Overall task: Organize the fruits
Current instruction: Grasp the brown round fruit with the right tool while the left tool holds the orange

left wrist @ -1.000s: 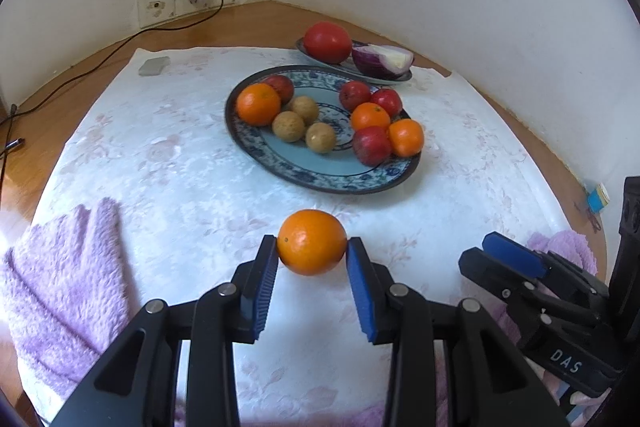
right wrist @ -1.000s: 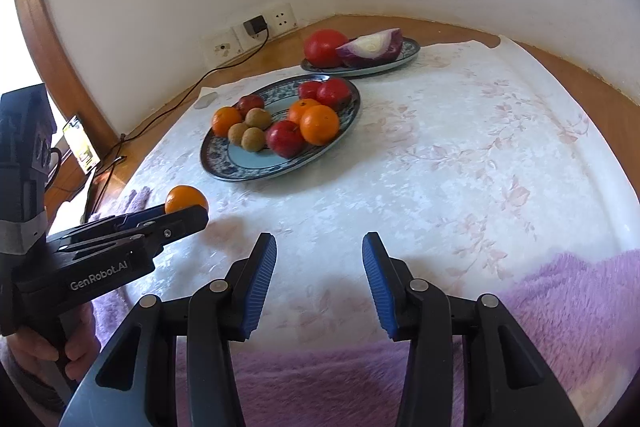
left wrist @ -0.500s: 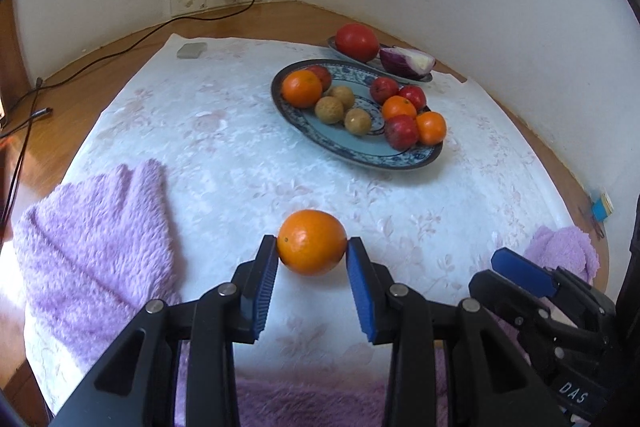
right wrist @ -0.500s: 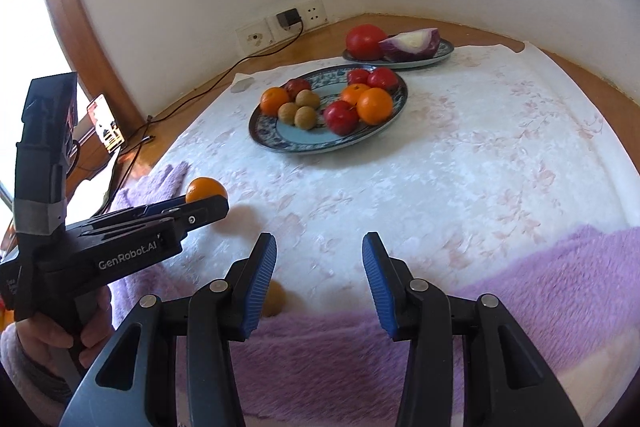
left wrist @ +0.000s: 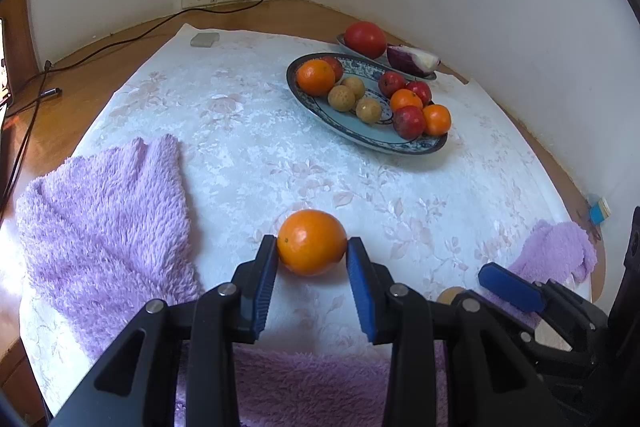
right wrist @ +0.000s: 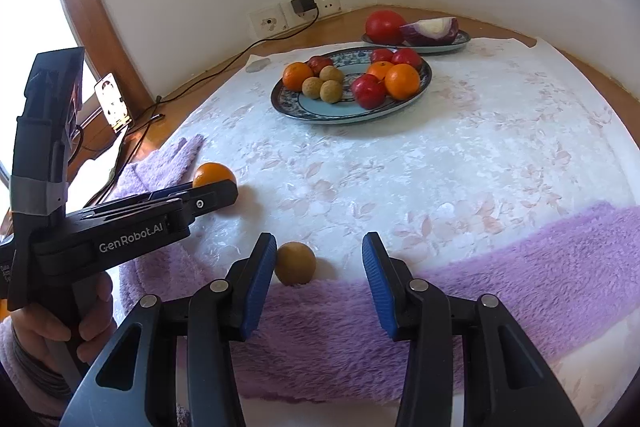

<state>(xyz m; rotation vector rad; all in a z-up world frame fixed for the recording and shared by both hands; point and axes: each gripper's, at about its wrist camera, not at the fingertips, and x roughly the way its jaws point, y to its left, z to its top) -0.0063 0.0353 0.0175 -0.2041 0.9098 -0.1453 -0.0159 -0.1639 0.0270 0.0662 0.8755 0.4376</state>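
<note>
The left gripper (left wrist: 312, 254) has its jaws clenched on one orange (left wrist: 311, 241) above the counter (left wrist: 248, 131). The right gripper (right wrist: 319, 255) is released, one brown fruit (right wrist: 295, 263) between its jaws. The oval plate (right wrist: 320, 105) carries three oranges, three brown fruits, four red.

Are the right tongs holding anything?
No, open: the right tongs are empty, a small brown fruit lying on the cloth by the left pad.

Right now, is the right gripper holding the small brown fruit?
No: the right gripper has open jaws, and the small brown fruit rests on the tablecloth beside one jaw.
</note>
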